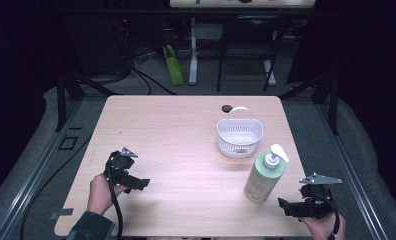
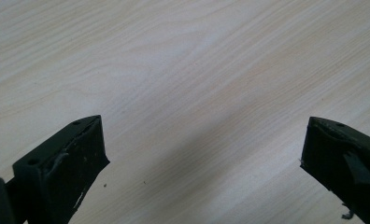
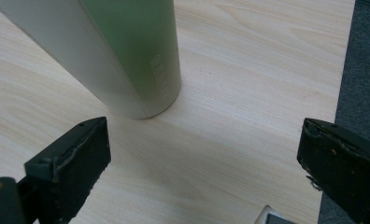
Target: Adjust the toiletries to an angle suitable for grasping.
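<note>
I see nothing started yet: my left gripper (image 1: 145, 183) hovers over bare wooden surface (image 1: 186, 130) with jaws spread and empty. My right gripper (image 1: 282, 204), jaws also spread, sits just beside an upright green pump bottle (image 1: 264, 178), untouched. A white basket (image 1: 239, 136) stands empty behind it, likely the bottle's destination.

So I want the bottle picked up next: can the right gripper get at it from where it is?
Probably yes. The right gripper is open beside the bottle, with bare table between them and nothing in the way.
</note>
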`<state>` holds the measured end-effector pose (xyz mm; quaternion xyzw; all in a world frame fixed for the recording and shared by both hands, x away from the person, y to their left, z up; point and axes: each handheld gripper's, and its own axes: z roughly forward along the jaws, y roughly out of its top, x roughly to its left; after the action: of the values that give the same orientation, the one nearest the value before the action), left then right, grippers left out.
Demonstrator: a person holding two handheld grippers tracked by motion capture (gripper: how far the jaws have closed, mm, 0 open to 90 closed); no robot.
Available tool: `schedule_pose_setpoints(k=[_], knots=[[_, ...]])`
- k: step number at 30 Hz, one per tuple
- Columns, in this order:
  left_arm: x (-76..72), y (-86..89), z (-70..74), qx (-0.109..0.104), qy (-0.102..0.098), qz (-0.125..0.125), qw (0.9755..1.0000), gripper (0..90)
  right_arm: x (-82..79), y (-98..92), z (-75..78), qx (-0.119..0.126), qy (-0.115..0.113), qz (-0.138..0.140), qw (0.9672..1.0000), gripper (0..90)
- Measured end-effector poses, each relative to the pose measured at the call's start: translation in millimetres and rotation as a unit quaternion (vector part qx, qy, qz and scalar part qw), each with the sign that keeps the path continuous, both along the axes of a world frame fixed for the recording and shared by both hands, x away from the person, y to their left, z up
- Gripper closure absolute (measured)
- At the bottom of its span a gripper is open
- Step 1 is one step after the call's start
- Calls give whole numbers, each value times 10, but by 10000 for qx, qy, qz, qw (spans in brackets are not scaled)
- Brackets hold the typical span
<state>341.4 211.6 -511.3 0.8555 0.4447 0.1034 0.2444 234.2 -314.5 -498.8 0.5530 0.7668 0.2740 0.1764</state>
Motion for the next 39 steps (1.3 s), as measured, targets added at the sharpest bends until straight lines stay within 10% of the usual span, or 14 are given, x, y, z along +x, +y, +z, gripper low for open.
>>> schedule_pose_setpoints(k=[23, 39], knots=[[-8, -28, 2, -26, -36, -67, 10000, 0, 37, 241, 113, 259, -428, 407, 9979, 0], [-7, -42, -7, 13, 3, -131, 9999, 0, 158, 403, 252, 534, -1123, 516, 9909, 21]])
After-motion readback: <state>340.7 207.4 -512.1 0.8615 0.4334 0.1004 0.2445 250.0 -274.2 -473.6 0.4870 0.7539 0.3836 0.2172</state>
